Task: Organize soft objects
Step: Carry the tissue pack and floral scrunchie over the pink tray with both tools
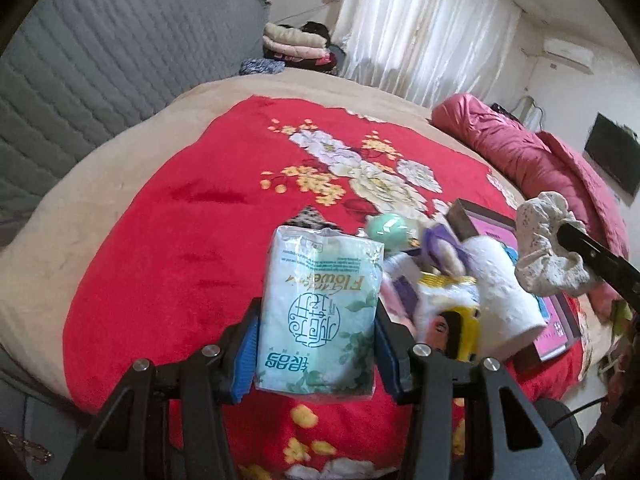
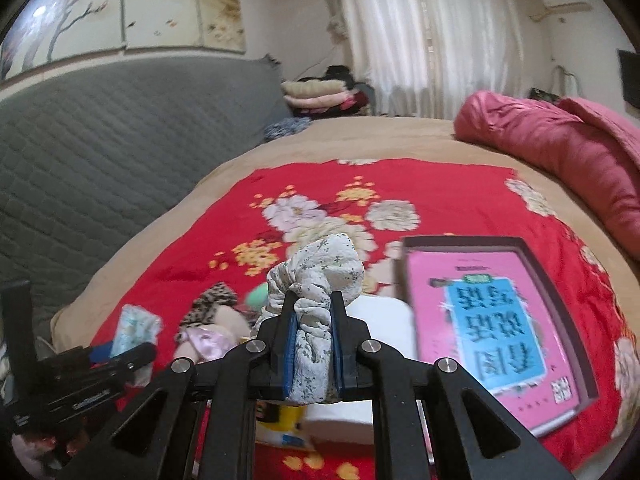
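Observation:
My left gripper is shut on a pale green tissue pack and holds it above the red floral blanket. My right gripper is shut on a white floral scrunchie, which also shows in the left wrist view. Below lie a white paper roll, a plush doll, a mint green ball and a leopard-print piece. A box with a pink lining lies open to the right.
A rolled maroon quilt lies at the bed's far right. A grey quilted headboard stands on the left. Folded clothes are stacked behind the bed near white curtains.

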Action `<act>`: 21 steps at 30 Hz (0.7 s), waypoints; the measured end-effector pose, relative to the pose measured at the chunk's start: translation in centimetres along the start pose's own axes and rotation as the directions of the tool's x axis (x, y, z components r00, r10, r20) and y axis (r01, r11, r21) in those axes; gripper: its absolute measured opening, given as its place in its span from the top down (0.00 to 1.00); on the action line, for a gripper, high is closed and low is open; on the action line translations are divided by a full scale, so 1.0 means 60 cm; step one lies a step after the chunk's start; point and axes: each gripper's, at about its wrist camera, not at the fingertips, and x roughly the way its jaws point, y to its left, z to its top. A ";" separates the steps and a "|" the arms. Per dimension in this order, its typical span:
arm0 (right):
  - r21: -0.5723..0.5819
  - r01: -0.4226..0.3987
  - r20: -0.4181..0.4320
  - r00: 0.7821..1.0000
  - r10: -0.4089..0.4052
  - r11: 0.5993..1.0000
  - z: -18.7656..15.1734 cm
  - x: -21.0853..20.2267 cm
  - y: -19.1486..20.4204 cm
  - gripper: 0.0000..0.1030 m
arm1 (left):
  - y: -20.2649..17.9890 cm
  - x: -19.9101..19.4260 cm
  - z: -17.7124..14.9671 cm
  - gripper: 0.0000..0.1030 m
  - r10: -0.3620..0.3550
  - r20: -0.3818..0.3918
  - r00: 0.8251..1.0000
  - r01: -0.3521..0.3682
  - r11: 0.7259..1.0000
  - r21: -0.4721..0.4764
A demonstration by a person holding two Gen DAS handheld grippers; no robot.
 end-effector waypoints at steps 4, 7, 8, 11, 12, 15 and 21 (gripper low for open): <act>0.035 0.032 0.027 0.999 -0.033 0.999 -0.012 -0.021 -0.039 0.86 | -0.039 -0.019 -0.007 0.52 -0.020 -0.010 1.000 0.020 0.999 0.037; 0.066 0.053 0.028 0.998 -0.055 0.996 -0.021 -0.030 -0.068 0.86 | -0.074 -0.035 -0.010 0.52 -0.045 -0.012 0.999 0.045 0.997 0.064; 0.076 0.065 0.029 0.997 -0.068 0.995 -0.024 -0.034 -0.078 0.86 | -0.085 -0.038 -0.010 0.52 -0.047 -0.011 0.999 0.048 0.996 0.074; 0.092 0.106 0.035 0.993 -0.110 0.990 -0.029 -0.042 -0.100 0.86 | -0.128 -0.047 -0.009 0.52 -0.070 -0.013 0.997 0.071 0.991 0.112; 0.100 0.128 0.044 0.990 -0.133 0.987 -0.030 -0.048 -0.108 0.86 | -0.140 -0.048 -0.009 0.52 -0.077 -0.015 0.997 0.078 0.990 0.118; 0.120 0.156 0.074 0.983 -0.165 0.980 -0.028 -0.060 -0.130 0.86 | -0.183 -0.052 -0.008 0.52 -0.112 -0.028 0.993 0.115 0.983 0.140; 0.202 0.186 0.095 0.973 -0.208 0.961 -0.030 -0.075 -0.184 0.85 | -0.247 -0.052 -0.011 0.52 -0.123 -0.040 0.992 0.128 0.967 0.219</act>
